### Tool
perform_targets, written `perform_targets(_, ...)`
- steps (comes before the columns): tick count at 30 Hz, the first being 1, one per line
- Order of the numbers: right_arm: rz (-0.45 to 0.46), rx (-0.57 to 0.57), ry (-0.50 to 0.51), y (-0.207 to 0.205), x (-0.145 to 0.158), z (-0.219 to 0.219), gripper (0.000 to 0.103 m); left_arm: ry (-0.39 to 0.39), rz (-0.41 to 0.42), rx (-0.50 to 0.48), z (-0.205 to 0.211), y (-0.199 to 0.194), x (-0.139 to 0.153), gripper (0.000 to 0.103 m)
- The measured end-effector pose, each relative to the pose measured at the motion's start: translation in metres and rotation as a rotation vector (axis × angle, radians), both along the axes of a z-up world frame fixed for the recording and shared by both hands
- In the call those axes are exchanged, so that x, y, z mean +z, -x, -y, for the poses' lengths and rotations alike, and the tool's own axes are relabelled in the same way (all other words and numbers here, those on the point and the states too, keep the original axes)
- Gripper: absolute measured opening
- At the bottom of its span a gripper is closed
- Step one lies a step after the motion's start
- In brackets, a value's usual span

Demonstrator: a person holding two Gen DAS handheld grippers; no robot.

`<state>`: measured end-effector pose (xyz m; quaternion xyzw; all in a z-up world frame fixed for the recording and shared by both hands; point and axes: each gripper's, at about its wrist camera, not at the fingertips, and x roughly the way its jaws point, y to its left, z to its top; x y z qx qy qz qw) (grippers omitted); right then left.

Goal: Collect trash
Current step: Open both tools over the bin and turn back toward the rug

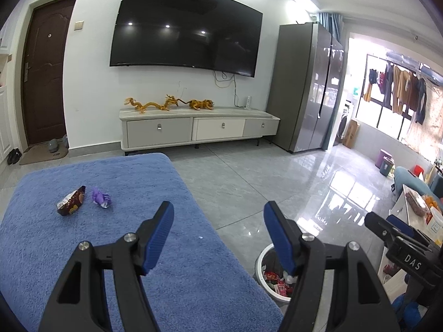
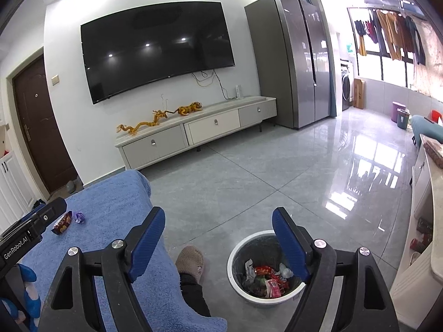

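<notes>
A brown snack wrapper point(image 1: 71, 200) and a crumpled purple wrapper point(image 1: 100, 198) lie side by side on the blue towel-covered surface point(image 1: 116, 249), ahead and left of my left gripper point(image 1: 218, 215), which is open and empty. Both wrappers also show in the right wrist view, the brown one point(image 2: 62, 223) and the purple one point(image 2: 79, 217). A grey trash bin point(image 2: 235, 251) with several wrappers inside stands on the floor under my right gripper point(image 2: 218, 221), which is open and empty. The bin also shows in the left wrist view point(image 1: 263, 262).
A slippered foot point(image 2: 191, 260) rests between the blue surface and the bin. A TV cabinet point(image 1: 199, 127) with golden dragon figures stands against the far wall, a fridge point(image 1: 304, 83) to its right. A white counter point(image 2: 426, 193) runs along the right.
</notes>
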<state>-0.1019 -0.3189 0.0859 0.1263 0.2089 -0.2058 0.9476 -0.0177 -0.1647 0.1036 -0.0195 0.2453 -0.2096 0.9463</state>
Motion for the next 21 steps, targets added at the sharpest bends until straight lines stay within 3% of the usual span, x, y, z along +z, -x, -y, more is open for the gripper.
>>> perform_targets(21,-0.043,0.103,0.110,-0.049,0.008,-0.073,0.081,0.134,-0.016,0.148,-0.107,-0.024,-0.014,0.066)
